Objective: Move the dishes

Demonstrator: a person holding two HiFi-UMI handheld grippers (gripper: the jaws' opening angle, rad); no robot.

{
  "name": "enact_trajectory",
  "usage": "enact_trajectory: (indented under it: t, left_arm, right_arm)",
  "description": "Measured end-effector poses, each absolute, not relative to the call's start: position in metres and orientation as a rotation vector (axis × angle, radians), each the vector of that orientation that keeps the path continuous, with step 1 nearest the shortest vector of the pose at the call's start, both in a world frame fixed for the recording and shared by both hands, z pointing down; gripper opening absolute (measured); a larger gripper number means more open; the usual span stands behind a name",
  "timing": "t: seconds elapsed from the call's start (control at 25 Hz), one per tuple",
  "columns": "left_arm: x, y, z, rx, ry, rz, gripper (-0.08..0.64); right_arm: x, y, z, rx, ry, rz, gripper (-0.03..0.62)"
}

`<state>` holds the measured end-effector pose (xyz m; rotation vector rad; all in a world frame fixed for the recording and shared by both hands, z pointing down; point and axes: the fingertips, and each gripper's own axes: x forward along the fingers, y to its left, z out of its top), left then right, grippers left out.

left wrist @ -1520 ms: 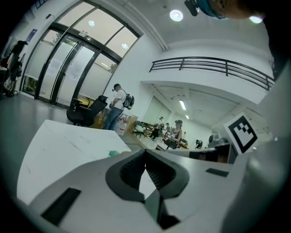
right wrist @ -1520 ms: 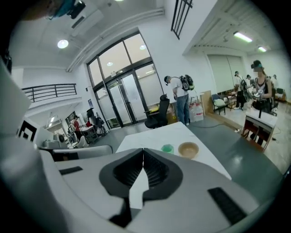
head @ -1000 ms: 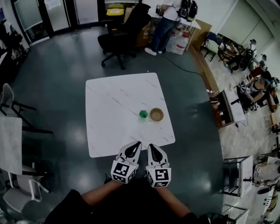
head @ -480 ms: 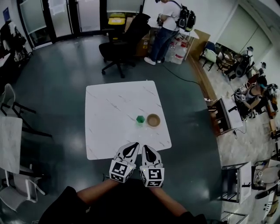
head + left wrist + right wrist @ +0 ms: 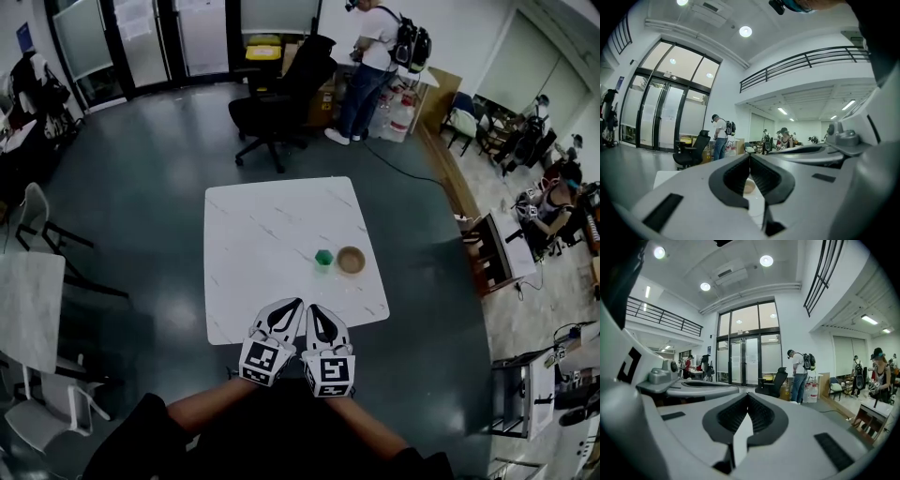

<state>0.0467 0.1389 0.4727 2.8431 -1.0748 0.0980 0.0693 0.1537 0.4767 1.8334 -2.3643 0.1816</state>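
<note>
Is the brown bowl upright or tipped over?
Upright: the bowl rests on the white table, round opening facing up.

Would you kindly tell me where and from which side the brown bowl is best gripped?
Take the brown bowl by its rim, probably on the near right, from above, one jaw inside and one outside: it sits upright, mouth open, and the green object stands close on its left.
</note>
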Motion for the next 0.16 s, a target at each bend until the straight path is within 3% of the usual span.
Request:
enact_trajectory:
  t: [0.16]
  left_arm:
    - [0.0368, 0.1402, 0.4668, 2.866, -1.072, 0.093, 0.018]
  right_arm:
    - [0.0584, 0.1530, 0.4717, 1.820, -2.359, 0.151, 0.017]
